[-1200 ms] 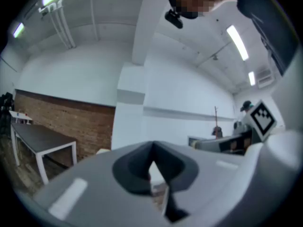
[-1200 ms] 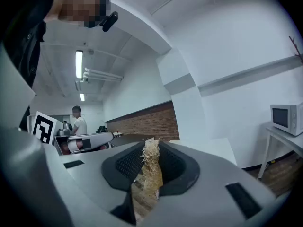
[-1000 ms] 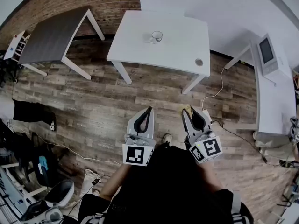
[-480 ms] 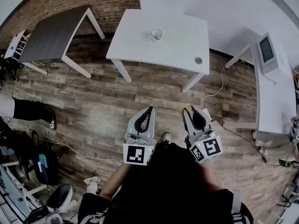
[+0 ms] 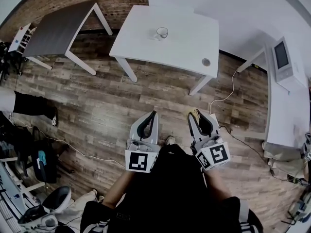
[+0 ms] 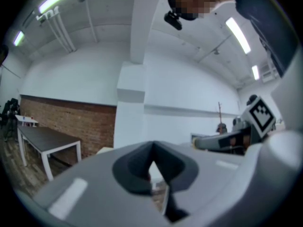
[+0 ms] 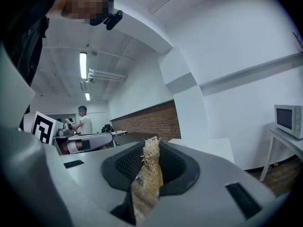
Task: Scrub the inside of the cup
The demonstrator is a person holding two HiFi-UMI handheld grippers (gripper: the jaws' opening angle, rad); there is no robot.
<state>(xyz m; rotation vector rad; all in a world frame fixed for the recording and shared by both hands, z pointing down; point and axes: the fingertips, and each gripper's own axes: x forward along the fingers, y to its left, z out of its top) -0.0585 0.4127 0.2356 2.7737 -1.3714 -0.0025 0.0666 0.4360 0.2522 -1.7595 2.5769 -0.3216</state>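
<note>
A clear cup stands on the white table far ahead, near its back edge. My left gripper is held over the wooden floor, well short of the table; its jaws are shut with nothing between them, as the left gripper view shows. Beside it, my right gripper is shut on a straw-coloured fibre scrubber, whose tuft sticks out past the tips. Both grippers point toward the table.
A small round disc lies near the white table's right corner. A dark table stands at the left by the brick wall. A microwave sits on a white bench at the right. Cables run across the floor.
The view has shifted slightly forward toward the white table. Both grippers keep their pose and stay shut.
</note>
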